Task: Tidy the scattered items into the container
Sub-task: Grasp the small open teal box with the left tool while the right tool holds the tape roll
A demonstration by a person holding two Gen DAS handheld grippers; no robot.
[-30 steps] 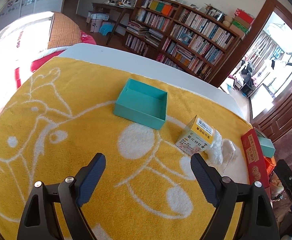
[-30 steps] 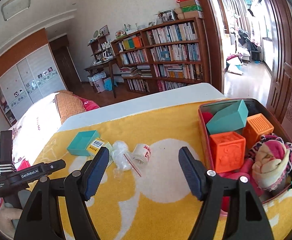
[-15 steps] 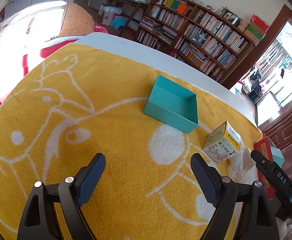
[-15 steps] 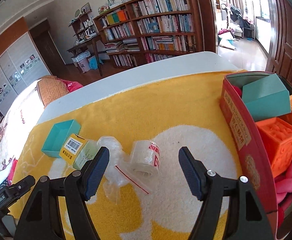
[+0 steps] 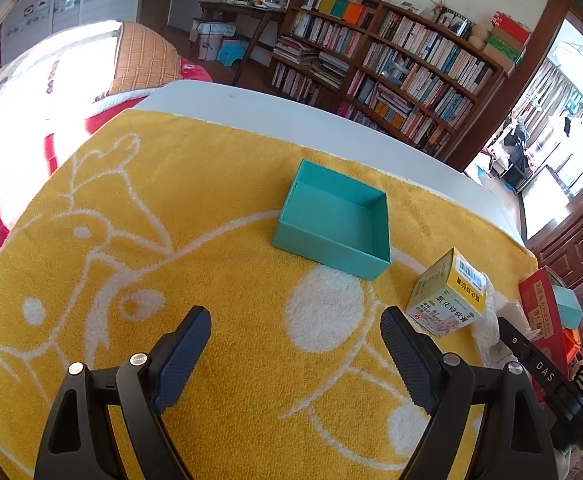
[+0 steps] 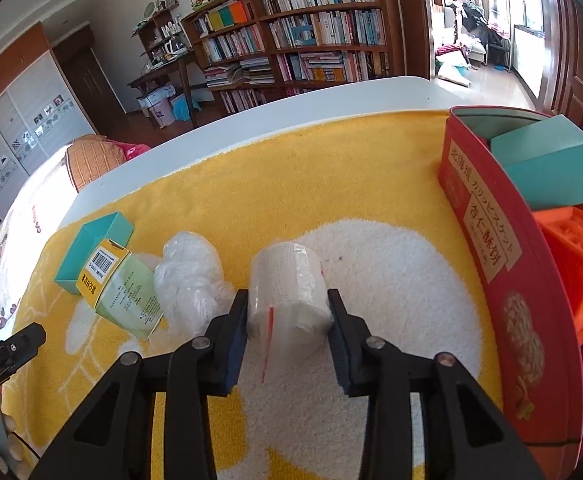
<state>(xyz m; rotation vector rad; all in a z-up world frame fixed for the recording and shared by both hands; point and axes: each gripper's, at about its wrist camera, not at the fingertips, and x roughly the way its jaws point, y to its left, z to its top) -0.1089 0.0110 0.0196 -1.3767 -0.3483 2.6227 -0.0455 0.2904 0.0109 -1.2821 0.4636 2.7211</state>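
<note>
The right hand-held gripper (image 6: 287,320) squeezes the white roll in a clear bag (image 6: 287,292), one finger on each side, down on the yellow towel (image 6: 251,184). The red container (image 6: 503,280) stands near, to its right. The left hand-held gripper (image 5: 295,344) is wide open and holds nothing, with the teal box (image 5: 333,224) ahead of it

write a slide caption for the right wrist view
Right tool shut on the bagged white roll on the yellow towel, red container of toys to its right.
</note>
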